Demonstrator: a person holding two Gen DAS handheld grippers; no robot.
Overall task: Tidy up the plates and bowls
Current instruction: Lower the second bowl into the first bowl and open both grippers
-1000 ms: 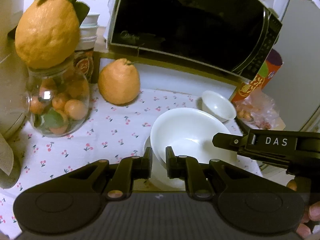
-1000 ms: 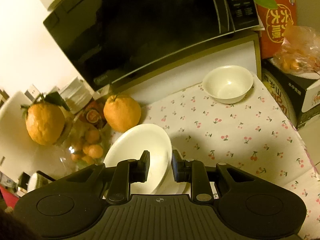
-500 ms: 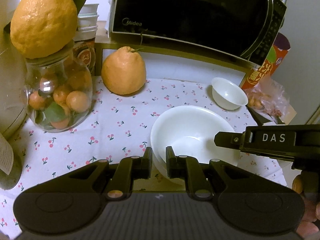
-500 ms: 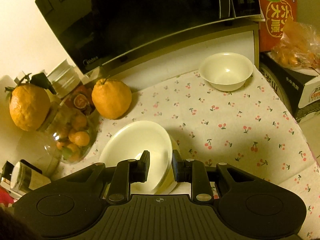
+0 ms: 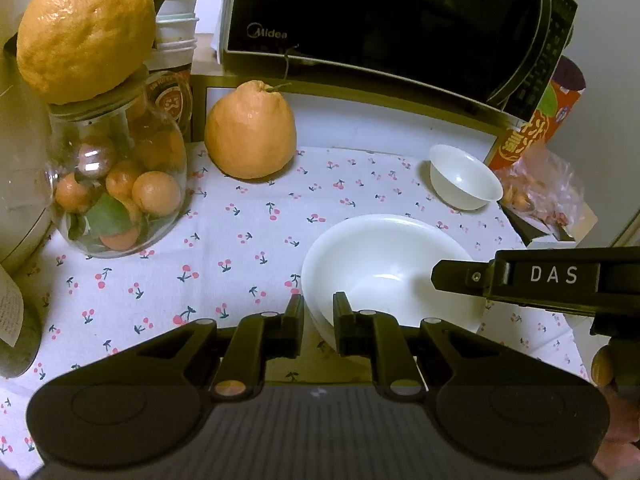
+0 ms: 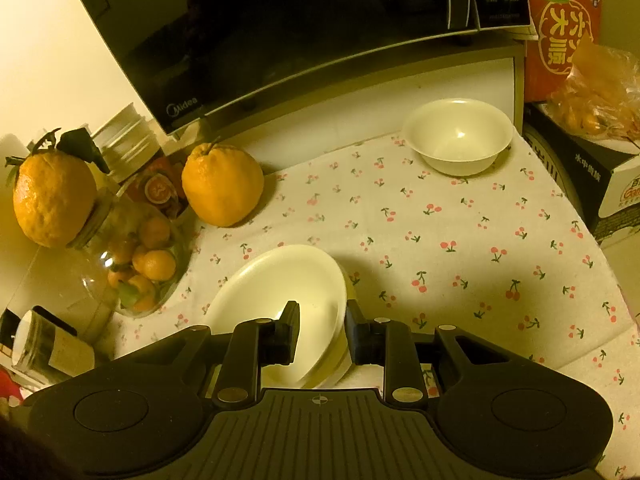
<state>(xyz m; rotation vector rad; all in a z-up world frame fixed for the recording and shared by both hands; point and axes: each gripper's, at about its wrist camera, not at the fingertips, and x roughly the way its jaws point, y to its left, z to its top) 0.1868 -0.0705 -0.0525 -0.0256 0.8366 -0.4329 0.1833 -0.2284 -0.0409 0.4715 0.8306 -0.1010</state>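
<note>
A stack of large white bowls [image 5: 384,264] sits on the cherry-print cloth [image 5: 248,240]; it also shows in the right wrist view [image 6: 280,284]. My left gripper [image 5: 318,316] is shut on the stack's near left rim. My right gripper [image 6: 322,324] is shut on the stack's right rim, and its finger shows in the left wrist view [image 5: 460,276] over the bowl. A small white bowl [image 5: 464,178] stands at the back right of the cloth, apart from both grippers; the right wrist view shows it too [image 6: 458,136].
A black microwave [image 5: 380,20] stands on a shelf behind. A large orange fruit [image 5: 250,132] lies at the back. A glass jar of small oranges [image 5: 116,196] with a fruit on top stands at the left. Boxes and a bag of fruit [image 6: 596,92] are at the right.
Both grippers and the bowl stack have shifted a little toward the near side of the cloth; the jar, fruit and small bowl look farther away. The grip on the rims is unchanged.
</note>
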